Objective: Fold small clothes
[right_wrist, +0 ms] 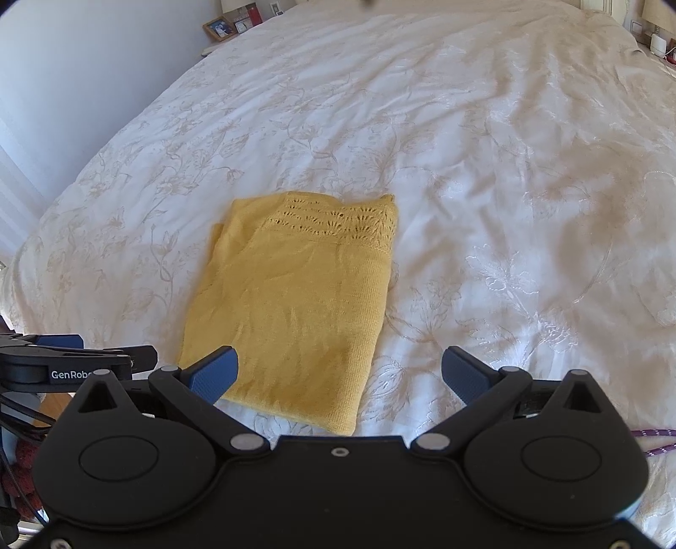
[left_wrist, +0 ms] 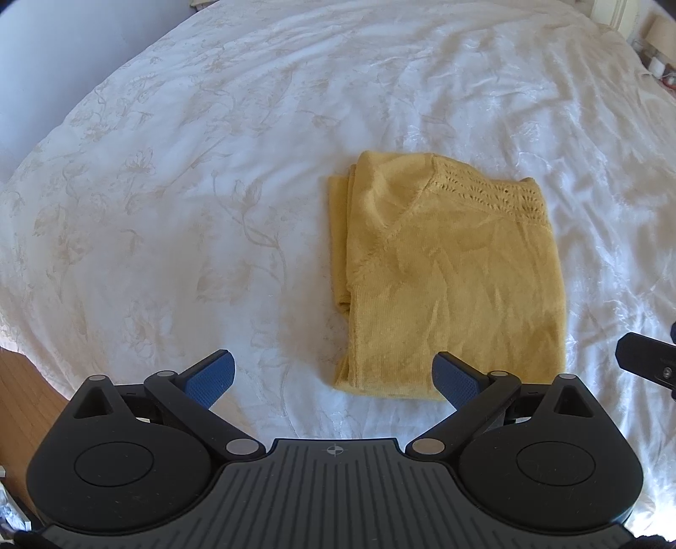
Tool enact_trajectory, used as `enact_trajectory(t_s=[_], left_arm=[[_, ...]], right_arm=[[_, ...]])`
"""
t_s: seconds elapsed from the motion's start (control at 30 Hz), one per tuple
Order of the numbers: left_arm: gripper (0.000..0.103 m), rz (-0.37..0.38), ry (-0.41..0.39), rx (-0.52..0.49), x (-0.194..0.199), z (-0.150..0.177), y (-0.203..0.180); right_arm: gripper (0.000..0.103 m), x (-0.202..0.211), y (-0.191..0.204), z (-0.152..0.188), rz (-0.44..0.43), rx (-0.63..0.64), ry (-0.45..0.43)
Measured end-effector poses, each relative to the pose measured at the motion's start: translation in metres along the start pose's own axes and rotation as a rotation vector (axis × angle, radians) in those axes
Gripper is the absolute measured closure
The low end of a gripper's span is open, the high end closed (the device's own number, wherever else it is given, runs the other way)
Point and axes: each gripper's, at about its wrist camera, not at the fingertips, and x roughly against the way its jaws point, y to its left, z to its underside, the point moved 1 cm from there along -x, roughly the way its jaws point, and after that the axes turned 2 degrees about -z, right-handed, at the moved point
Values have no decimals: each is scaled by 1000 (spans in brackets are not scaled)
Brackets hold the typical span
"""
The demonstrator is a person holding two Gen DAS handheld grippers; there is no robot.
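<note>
A yellow knitted garment lies folded into a flat rectangle on the white bedspread, with a lace-pattern band at its far edge. It also shows in the right wrist view. My left gripper is open and empty, hovering over the garment's near left corner. My right gripper is open and empty, above the garment's near right edge. The left gripper shows side-on at the left of the right wrist view. Part of the right gripper shows at the right edge of the left wrist view.
The bedspread has a pale floral pattern and is wrinkled. Wooden floor shows beyond the bed's near left corner. A nightstand with a picture frame stands at the far left. A purple cord lies at the right.
</note>
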Motion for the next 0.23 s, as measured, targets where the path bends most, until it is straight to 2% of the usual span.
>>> enact_trajectory(t_s=[0.23], left_arm=[[2,5,-7,-8,-1,0,-3]], right_arm=[[1,-2,-1,1,-10,-12,4]])
